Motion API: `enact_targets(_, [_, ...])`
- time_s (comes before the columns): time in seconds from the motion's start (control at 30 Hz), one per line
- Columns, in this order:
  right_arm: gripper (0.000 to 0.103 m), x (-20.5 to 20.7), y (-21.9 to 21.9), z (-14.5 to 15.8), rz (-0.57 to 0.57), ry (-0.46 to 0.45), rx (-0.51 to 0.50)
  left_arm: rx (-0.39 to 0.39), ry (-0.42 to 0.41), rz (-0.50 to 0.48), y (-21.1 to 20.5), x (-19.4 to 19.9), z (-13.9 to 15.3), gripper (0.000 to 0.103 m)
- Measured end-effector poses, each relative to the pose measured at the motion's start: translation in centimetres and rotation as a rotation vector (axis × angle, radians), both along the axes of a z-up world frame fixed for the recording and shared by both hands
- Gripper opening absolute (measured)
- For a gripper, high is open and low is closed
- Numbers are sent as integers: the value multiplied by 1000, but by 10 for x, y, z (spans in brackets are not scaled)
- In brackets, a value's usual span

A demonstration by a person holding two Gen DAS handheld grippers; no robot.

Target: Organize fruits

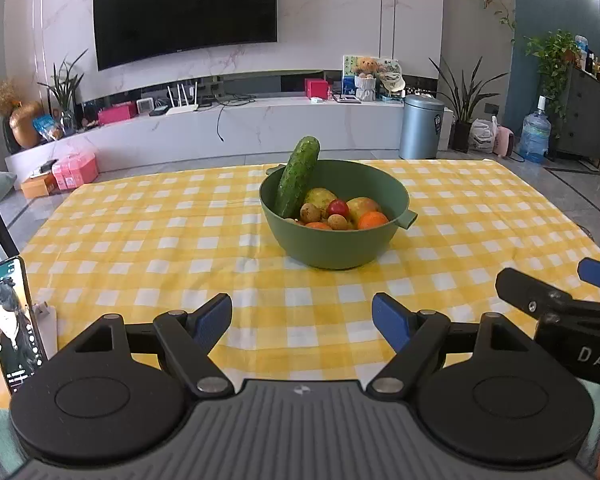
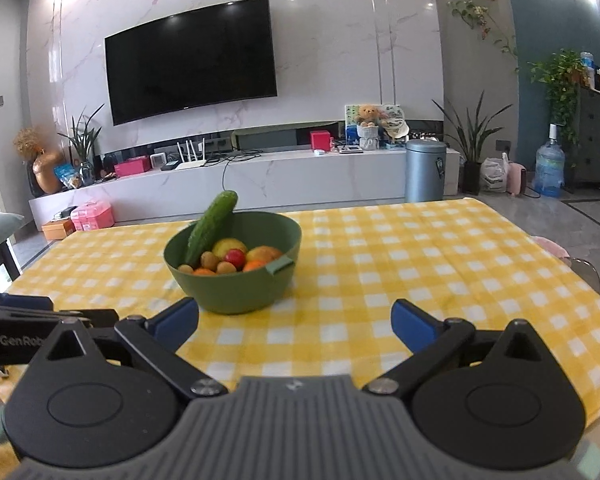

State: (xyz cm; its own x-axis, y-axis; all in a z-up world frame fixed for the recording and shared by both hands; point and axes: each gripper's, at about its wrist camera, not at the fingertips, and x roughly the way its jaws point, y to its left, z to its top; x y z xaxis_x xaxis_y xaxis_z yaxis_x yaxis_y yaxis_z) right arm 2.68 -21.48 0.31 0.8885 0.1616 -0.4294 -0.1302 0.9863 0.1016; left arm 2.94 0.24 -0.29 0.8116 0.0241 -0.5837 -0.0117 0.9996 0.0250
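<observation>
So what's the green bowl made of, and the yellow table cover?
The green bowl looks like matte plastic: one even colour, dull sheen, a moulded tab handle. The yellow checked cover seems to be woven cloth, since it shows soft creases and no shine.

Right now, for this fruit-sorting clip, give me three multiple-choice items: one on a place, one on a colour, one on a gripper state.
1. The long green cucumber is:
A. flat on the yellow checked tablecloth
B. leaning in the green plastic bowl
C. in a gripper

2. The bowl is:
A. green
B. white
C. red

3. The left gripper and right gripper are:
A. both shut
B. one holding fruit
C. both open

Answers: B, its end juts over the rim; A, walls and handle are green; C, fingers spread with nothing between.
</observation>
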Motion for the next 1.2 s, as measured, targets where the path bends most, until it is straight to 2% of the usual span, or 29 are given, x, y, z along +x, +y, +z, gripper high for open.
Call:
enact_targets(0.2, [99, -2, -10, -16, -16, 7, 40, 1, -16, -9, -8, -6, -11, 93])
enact_targets(0.3, [99, -4, -8, -16, -7, -14, 29, -9, -15, -17, -8, -6, -15, 93])
enact_targets(0.47, [99, 0, -4, -19, 10, 2, 15, 6, -10, -22, -10, -6, -20, 93])
enact_targets(1.2, [99, 6, -2, -23, 11, 23, 5, 3, -7, -23, -8, -6, -20, 93])
